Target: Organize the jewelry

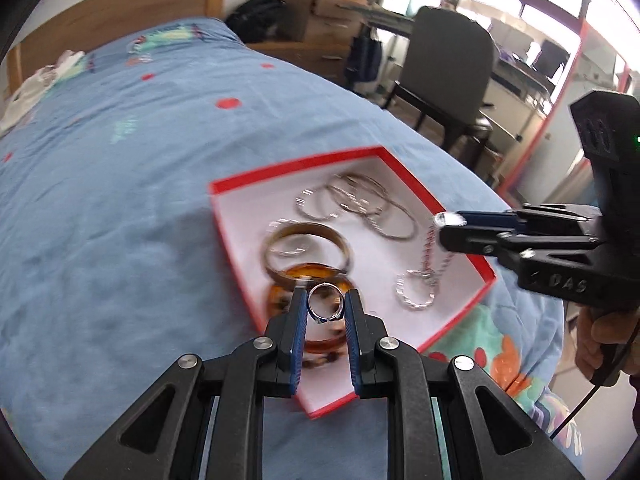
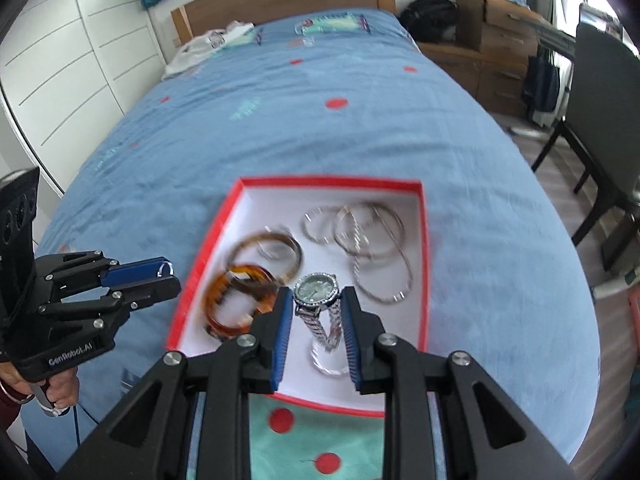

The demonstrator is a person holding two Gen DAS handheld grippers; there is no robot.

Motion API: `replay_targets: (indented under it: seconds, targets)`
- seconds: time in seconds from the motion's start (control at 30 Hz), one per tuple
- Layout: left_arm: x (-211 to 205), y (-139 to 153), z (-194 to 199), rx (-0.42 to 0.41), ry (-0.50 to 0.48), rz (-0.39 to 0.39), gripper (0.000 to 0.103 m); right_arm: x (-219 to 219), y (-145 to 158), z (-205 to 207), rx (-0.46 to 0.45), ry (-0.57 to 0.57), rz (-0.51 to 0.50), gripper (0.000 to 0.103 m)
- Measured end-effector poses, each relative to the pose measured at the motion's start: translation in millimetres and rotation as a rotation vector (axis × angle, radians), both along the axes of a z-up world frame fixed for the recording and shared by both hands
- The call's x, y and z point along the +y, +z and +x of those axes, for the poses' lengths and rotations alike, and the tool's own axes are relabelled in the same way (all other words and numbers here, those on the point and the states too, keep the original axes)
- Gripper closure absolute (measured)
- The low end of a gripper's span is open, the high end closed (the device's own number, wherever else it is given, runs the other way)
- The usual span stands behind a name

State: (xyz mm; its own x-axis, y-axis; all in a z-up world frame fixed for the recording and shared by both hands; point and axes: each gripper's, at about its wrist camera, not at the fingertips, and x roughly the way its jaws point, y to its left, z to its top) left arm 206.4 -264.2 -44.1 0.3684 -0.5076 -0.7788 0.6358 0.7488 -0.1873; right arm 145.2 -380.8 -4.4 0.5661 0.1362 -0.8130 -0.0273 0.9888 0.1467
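Blue patterned bedspread (image 2: 280,128) carried a red-rimmed white cardboard box (image 2: 328,181) near the bed's foot edge. Left gripper (image 1: 326,308) pinched a silver ring (image 1: 325,305); right gripper (image 2: 316,312) pinched a silver watch (image 2: 316,289), band dangling lengthwise, both directly over the box.

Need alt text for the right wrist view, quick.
The right gripper grips a silver watch with a green dial above a red-rimmed white box of silver and amber bangles on a blue bedspread. At left, the left gripper pinches a small silver ring.
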Motion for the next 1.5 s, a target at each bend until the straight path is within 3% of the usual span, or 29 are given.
replay_targets:
  seconds: [0.27,0.53,0.77,0.9,1.23,1.5]
  targets:
    - [-38.0,-26.3,-11.2,0.032,-0.089,0.055,0.085,-10.5,-32.8,5.0,0.075,0.041,0.004,0.08]
    - [-31.8,-43.5,-3.4,0.068,-0.085,0.098,0.085,-6.0,-55.8,17.3,0.144,0.131,-0.021,0.079]
    - [-31.4,-41.4,-2.3,0.084,-0.089,0.1,0.084,-4.2,-63.8,23.1,0.187,0.145,-0.038,0.079]
    - [-28.1,-41.1,1.0,0.109,-0.073,0.093,0.074,-4.9,-60.8,23.5,0.192,0.133,-0.034,0.079]
    - [-0.8,-15.1,-17.6,0.065,-0.03,0.056,0.067,-7.6,-29.2,7.3,0.141,0.08,-0.023,0.078]
    - [40.7,14.7,-52.5,-0.006,0.129,0.049,0.038,15.7,-6.7,-30.0,0.101,0.043,-0.018,0.078]
